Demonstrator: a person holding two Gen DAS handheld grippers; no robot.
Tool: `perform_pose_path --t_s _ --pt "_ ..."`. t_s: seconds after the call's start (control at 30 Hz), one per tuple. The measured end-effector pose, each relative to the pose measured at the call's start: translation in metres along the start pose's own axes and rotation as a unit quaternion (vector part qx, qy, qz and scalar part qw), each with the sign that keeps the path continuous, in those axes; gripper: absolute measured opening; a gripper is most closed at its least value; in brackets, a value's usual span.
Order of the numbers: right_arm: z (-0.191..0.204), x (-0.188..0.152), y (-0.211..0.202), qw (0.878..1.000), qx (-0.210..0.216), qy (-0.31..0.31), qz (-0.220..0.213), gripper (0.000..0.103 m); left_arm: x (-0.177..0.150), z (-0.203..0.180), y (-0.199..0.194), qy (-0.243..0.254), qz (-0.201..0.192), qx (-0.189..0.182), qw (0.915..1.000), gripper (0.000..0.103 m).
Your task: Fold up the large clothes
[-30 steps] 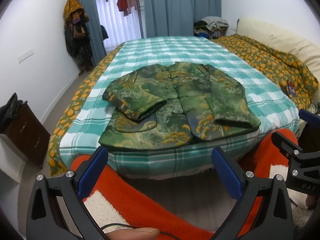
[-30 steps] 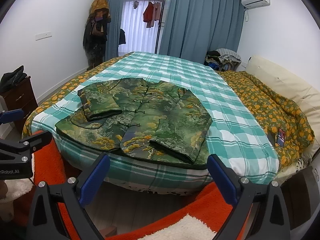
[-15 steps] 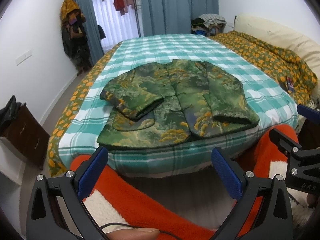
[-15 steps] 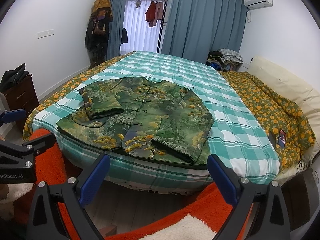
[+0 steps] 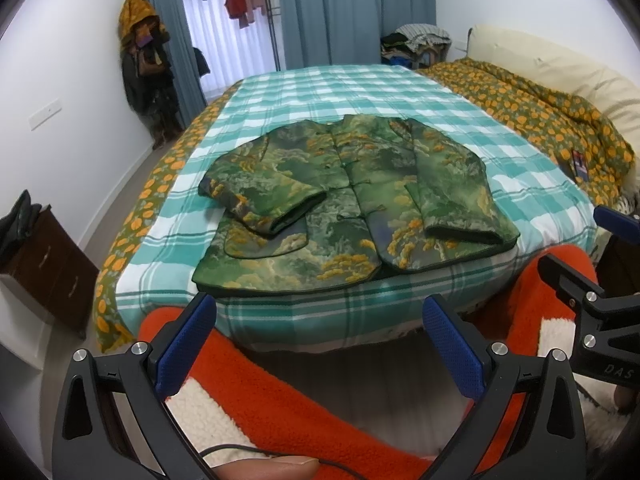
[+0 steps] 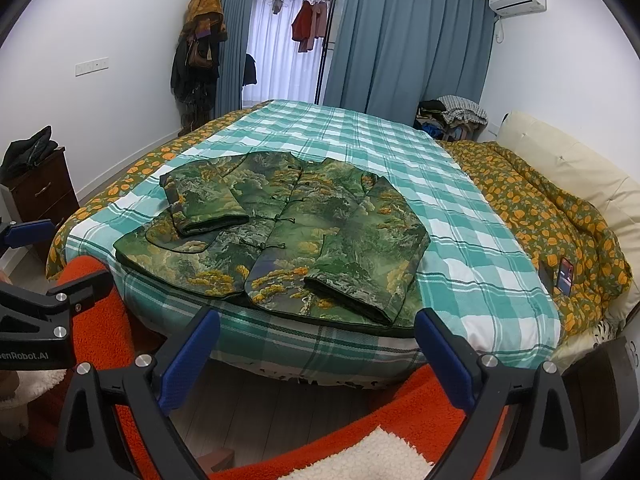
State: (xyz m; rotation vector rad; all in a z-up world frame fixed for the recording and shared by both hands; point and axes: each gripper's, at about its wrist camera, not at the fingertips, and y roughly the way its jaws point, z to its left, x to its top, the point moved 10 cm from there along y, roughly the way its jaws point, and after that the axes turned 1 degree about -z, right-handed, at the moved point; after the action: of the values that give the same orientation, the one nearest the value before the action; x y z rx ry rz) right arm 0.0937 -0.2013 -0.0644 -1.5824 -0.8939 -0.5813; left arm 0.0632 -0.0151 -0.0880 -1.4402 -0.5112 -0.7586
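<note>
A green patterned jacket (image 5: 344, 204) lies flat near the foot of a checked bed (image 5: 360, 88), both sleeves folded across its front. The left gripper (image 5: 320, 340) and right gripper (image 6: 316, 344), both spread and empty, have edged slightly closer, probably approaching for the next fold.

Even daylight came from the curtained window (image 6: 288, 68) far beyond the fingers (image 6: 188, 360), slightly blown out; focus stayed sharp, fisheye bending and dark vignetting ringed the edges.
</note>
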Motion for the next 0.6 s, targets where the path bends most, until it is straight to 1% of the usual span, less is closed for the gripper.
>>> perform_pose_path --t_s 0.03,0.3,0.6 --pt "-0.0002 -0.0005 0.0003 1.000 0.000 0.000 0.000 0.099 0.0043 0.0008 0.0019 -0.002 0.001 0.001 1.0000 0.103" --pt "-0.0010 -0.0034 0.0009 1.000 0.003 0.001 0.004 0.099 -0.0010 0.0006 0.0020 0.000 0.005 0.000 1.0000 0.103" --pt "-0.0008 -0.0037 0.0008 1.000 0.003 0.000 0.004 0.099 0.0013 -0.0020 0.0032 0.000 0.005 0.000 1.0000 0.103"
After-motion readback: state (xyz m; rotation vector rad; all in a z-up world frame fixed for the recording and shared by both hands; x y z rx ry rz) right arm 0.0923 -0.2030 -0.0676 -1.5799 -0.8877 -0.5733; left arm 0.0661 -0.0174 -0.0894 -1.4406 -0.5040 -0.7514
